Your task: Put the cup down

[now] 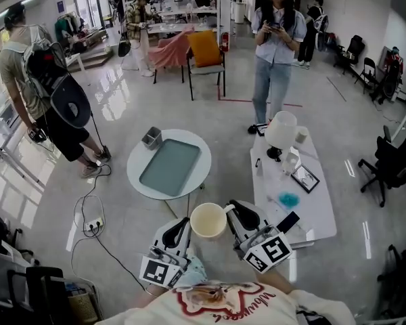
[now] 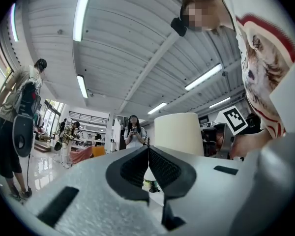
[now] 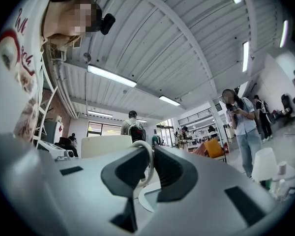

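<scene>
At far left a bystander with a backpack [image 1: 35, 80] stands on the workshop floor. Toward the middle, a round white counter [image 1: 137, 175] carries a teal tray [image 1: 170, 166] with a small grey box [image 1: 151, 138] at its rim.

In the foreground the left gripper [image 1: 183, 225] is raised beside the load. Its own view shows the jaws pressed together with nothing between them.

Just right of it is the cream cup [image 1: 208, 220], held mouth-up and off any surface, above bare floor in the gap between the two counters. The right gripper [image 1: 231, 212] carries it alone, its jaws pinching the cup's looped handle [image 3: 147, 154] while the cup's body sits to their left in the right gripper view.

Further right, a long white counter [image 1: 321, 215] holds a white lamp [image 1: 281, 130], a framed card [image 1: 304, 178] and a blue scrap [image 1: 288, 200]. Behind it stands a second bystander looking at a phone [image 1: 274, 46].

The job looks barely begun. The cup is gripped and aloft, but it touches neither counter. It has yet to be carried over a surface, lowered until its base rests, and released from the jaws. Which counter is meant cannot be told.
</scene>
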Demonstrator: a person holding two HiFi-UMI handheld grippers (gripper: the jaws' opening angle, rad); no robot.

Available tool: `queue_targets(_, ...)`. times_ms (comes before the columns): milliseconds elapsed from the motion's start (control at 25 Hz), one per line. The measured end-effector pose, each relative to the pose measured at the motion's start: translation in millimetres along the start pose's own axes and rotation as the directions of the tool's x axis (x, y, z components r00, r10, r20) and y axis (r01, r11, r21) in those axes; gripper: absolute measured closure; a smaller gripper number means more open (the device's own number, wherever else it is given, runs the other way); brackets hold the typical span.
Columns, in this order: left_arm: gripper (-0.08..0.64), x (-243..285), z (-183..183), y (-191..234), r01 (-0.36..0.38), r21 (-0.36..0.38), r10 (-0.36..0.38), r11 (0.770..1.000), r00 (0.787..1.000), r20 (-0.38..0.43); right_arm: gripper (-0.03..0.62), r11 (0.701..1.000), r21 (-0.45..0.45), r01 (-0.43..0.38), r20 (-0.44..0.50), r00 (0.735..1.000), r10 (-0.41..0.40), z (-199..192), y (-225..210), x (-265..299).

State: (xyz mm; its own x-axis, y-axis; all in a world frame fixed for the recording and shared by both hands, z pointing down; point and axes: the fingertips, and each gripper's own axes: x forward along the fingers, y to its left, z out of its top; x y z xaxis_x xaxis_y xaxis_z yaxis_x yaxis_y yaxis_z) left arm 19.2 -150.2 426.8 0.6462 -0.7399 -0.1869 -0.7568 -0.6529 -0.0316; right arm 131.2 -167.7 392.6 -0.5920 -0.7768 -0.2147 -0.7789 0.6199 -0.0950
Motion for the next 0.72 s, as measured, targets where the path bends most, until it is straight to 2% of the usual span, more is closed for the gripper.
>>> queue_targets(240,0.545,-33.0,29.0,-25.4,-0.046,0.03,0.046,0.998,0.999,0.018,0.531,0.995,0.096,-0.037,0.022,0.999,0.035,11.3,26.0,-32.8)
queue_targets(520,0.545,-77.8,40.8,-39.1,-0.077,0.057,0.074,0.995,0.995,0.06,0.531,0.994,0.094,-0.052,0.017,0.999,0.05,21.0,54.3,-57.2)
queue_targets(720,0.545,-103.3,43.7,-60.7,-0.032,0.041,0.03,0.999,0.998,0.056,0.531,0.997,0.073,-0.012,0.032,0.999,0.01,26.8,78.4,-82.3)
